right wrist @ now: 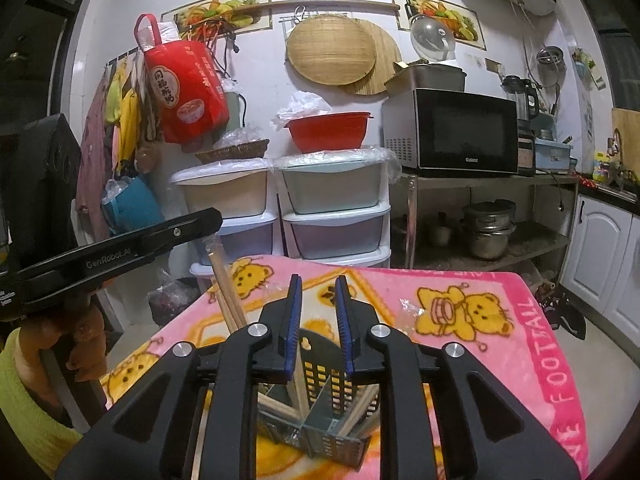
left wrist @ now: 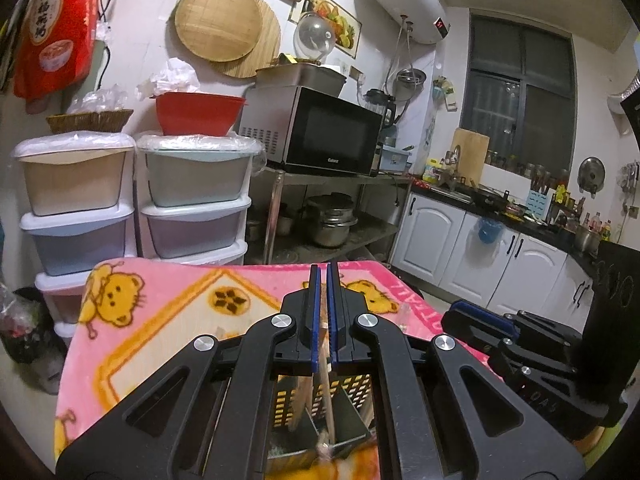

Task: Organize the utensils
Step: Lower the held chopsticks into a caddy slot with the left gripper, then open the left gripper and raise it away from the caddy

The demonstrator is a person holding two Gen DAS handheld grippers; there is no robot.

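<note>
two chopsticks (right wrist: 228,296) stand nearly upright between the left gripper (left wrist: 323,280) and the holder (right wrist: 320,384) below it; their long axis runs steeply from the jaws down into a near-left compartment. the left gripper's jaws are closed together on the top of the pale sticks, which show in its own view as a thin shaft dropping between the blue pads into the perforated black caddy. in the right wrist view the same sticks lean a little leftward, their upper ends hidden under the black finger.

the right gripper (right wrist: 318,292) hangs directly over the caddy's middle, jaws a little apart with nothing pinched between them; more chopsticks lie slanted in the compartments beneath it. the caddy sits on the pink bear blanket (right wrist: 500,320).

my judgement: the left hand is the one placed to finish this drop, since its sticks already point into the slot, and release only needs them to stay clear of the divider wall.
</note>
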